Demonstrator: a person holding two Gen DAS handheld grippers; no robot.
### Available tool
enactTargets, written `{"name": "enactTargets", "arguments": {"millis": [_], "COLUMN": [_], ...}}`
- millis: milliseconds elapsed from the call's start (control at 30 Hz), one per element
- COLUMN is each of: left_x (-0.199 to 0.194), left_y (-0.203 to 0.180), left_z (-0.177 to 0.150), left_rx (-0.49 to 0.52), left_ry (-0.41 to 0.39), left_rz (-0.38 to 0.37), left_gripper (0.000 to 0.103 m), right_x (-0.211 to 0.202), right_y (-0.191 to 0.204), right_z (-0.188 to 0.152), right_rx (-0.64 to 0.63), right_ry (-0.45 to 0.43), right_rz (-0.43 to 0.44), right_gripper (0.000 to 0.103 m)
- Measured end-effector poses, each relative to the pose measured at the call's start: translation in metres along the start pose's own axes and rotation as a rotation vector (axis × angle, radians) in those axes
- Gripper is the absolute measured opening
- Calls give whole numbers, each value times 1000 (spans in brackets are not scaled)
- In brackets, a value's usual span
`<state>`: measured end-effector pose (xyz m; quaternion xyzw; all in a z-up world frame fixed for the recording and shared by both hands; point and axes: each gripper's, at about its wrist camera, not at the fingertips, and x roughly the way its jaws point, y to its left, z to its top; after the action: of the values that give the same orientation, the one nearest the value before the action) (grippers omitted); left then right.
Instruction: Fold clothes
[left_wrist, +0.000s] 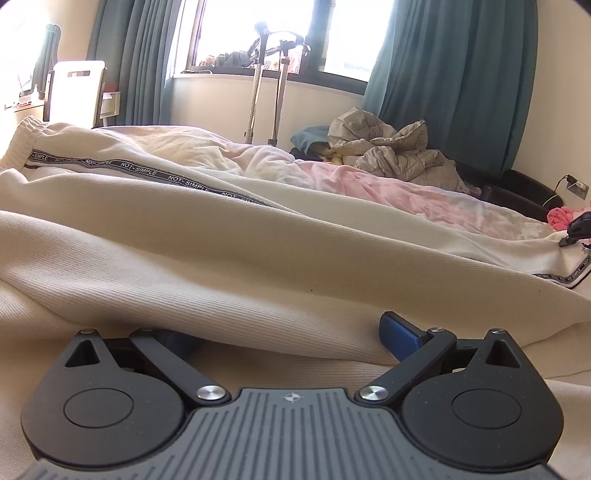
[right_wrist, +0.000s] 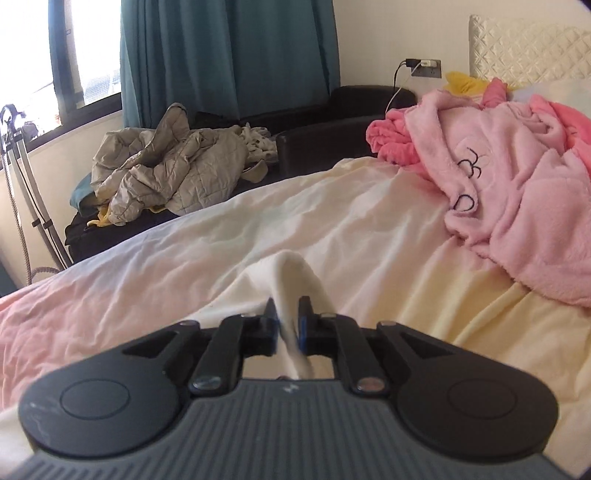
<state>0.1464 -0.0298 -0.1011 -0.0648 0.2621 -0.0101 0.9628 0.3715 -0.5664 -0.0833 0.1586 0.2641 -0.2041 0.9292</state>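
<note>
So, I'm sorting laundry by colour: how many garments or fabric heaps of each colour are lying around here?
Cream: 1, the trousers in the right tongs
Pink: 1, fleece robe
Grey-beige: 1, quilted jacket
Total: 3

Each claw has a grey ribbed body with a small cross mark at its front edge, flanked by two round black discs. Black link arms run forward from silver screws to fingers with blue pads. This holds for the left claw (left_wrist: 291, 332) and the right claw (right_wrist: 288, 325).
</note>
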Motion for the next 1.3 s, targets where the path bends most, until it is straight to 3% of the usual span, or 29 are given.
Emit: {"name": "enactTargets", "arguments": {"millis": [100, 167, 367, 600, 867, 967, 1100, 1300], "left_x": [2, 3, 4, -9, -56, -79, -105, -143], "left_y": [-2, -3, -3, 8, 37, 41, 40, 68], "left_z": [-1, -1, 3, 10, 23, 29, 38, 54], "left_rx": [11, 11, 3, -24, -125, -96, 10, -7], "left_ry": [-1, -1, 15, 51, 38, -2, -70, -77], "left_rz": [4, 5, 5, -19, -26, -3, 92, 89], "left_gripper": [102, 102, 102, 103, 103, 103, 103, 103], "right_x": [13, 2, -72, -185, -296, -310, -316, -320], "right_y": [-5, -10, -16, -12, -43, -56, -81, -115], "right_z": [3, -1, -31, -96, -139, -147, -154, -169], "right_rx": [86, 141, 179, 187, 343, 349, 434, 573], "right_ry": [28, -19, -65, -15, 37, 56, 55, 60], "right_rz": [6, 20, 44, 104, 193, 141, 91, -29], "right_gripper": [65, 72, 73, 73, 77, 77, 77, 77]}}
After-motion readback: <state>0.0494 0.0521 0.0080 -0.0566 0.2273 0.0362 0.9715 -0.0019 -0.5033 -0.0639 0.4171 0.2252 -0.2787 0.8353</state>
